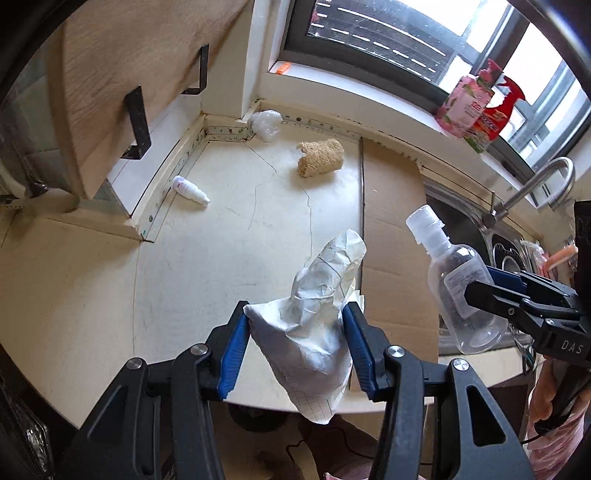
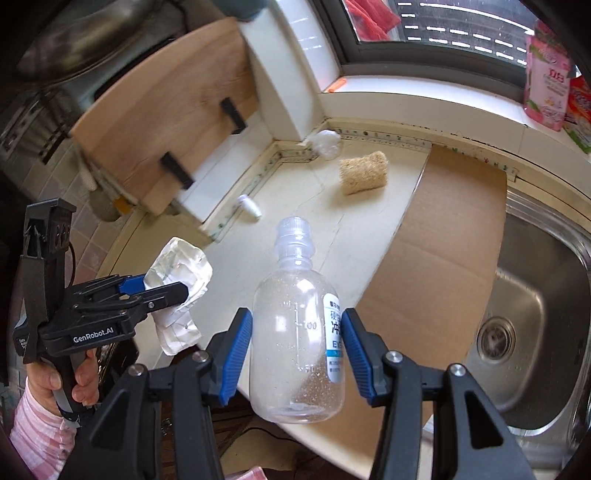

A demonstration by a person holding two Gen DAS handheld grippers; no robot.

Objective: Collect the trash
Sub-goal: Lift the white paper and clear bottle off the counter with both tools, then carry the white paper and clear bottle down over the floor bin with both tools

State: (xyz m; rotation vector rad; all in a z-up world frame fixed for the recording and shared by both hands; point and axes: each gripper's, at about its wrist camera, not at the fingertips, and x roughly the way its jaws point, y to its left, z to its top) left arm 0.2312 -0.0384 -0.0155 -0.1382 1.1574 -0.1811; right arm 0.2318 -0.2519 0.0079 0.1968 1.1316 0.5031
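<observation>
1. Cream worktop point(image 1: 207, 236) fills the left wrist view, with a window point(image 1: 388, 33) along the top.
2. At 6 o'clock the left tongs point(image 1: 295, 345) squeeze a crumpled white paper point(image 1: 314, 321) between their blue pads. The paper is up in the air, off the worktop.
3. At 3 o'clock the right tongs point(image 1: 476, 280) hold a clear bottle point(image 1: 458, 284) with its cap pointing up to 11 o'clock.
4. Still lying on the worktop: a small white bottle point(image 1: 190, 189) at 9 o'clock by the wall, a white plastic bag point(image 1: 265, 123) in the corner at 12 o'clock, and a tan loofah point(image 1: 320, 157) just beside it.
5. A flat cardboard sheet point(image 1: 395, 229) lies next to the sink tap point(image 1: 532, 188) at 2 o'clock.
6. In the right wrist view the worktop point(image 2: 295, 206) is in the middle and a steel sink point(image 2: 535, 295) is at 3 o'clock.
7. At 6 o'clock the right tongs point(image 2: 297, 349) grip the clear bottle point(image 2: 295, 343) by its sides. It looks empty, with a white and blue label.
8. At 9 o'clock the left tongs point(image 2: 177, 288) pinch the crumpled white paper point(image 2: 181, 273). A hand point(image 2: 70, 380) with a pink checked sleeve point(image 2: 40, 435) holds them.
9. Farther off, the small white bottle point(image 2: 250, 207), the white plastic bag point(image 2: 327, 143) and the tan loofah point(image 2: 364, 171) sit toward 12 o'clock.
</observation>
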